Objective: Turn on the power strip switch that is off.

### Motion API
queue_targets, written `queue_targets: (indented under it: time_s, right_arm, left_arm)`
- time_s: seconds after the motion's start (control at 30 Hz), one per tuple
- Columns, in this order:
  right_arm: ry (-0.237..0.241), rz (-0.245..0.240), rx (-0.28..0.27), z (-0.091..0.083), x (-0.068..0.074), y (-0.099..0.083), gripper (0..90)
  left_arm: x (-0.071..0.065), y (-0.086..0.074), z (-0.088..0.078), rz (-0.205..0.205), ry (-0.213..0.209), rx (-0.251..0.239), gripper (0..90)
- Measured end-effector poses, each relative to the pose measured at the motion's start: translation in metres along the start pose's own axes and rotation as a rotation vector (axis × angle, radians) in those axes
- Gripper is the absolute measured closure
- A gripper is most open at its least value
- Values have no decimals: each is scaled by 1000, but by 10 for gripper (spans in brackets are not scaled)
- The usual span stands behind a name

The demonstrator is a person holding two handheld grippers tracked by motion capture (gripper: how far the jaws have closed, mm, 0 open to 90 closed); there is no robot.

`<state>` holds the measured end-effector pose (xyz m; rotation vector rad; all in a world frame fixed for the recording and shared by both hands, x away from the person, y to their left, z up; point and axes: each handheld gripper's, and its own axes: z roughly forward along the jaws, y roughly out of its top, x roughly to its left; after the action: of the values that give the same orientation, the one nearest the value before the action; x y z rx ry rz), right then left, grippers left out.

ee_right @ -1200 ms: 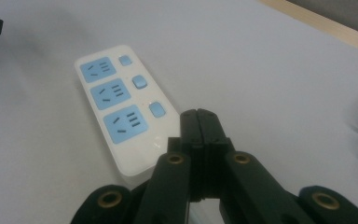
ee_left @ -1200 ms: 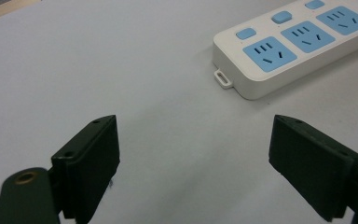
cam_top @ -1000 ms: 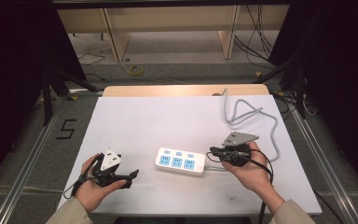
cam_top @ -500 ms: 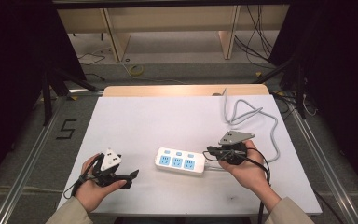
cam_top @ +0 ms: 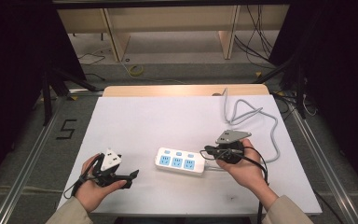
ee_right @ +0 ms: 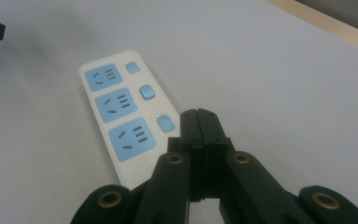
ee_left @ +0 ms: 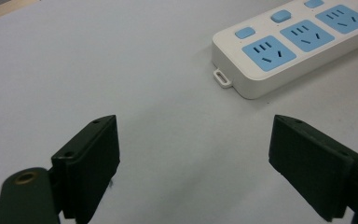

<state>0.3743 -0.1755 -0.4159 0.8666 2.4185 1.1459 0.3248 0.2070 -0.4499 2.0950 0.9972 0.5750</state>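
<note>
Power strip (cam_top: 181, 161), white with three blue sockets and three blue switches, lies flat on the white surface (cam_top: 168, 116), toward the near edge and between the two hands. Its grey cord (cam_top: 256, 121) loops away over the far right of the surface. The sheet covers a wooden top whose bare strip shows along the far edge, and beyond it stand pale wooden shelf legs (cam_top: 116, 39) on a grey floor, with loose cables (cam_top: 261, 32) at the far right and dark curtains at both sides. A "5" (cam_top: 66, 129) is marked on the floor to the left. The left claw (cam_top: 131, 176) rests near the left corner, jaws released and wide apart with nothing between them, the strip's end just to its right. The right claw (cam_top: 207, 150) is clenched on nothing, its tip just over the strip's right end; whether it touches the casing I cannot tell. The cord's joint with the strip is hidden behind that hand.
</note>
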Motion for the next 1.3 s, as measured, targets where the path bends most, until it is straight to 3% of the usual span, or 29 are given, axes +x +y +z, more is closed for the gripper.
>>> queue_targets:
  time_s: [1.3]
  right_arm:
    - [28,-15,20,18,5,11,900]
  left_arm:
    - [-1,0,0,5,-1,1,159]
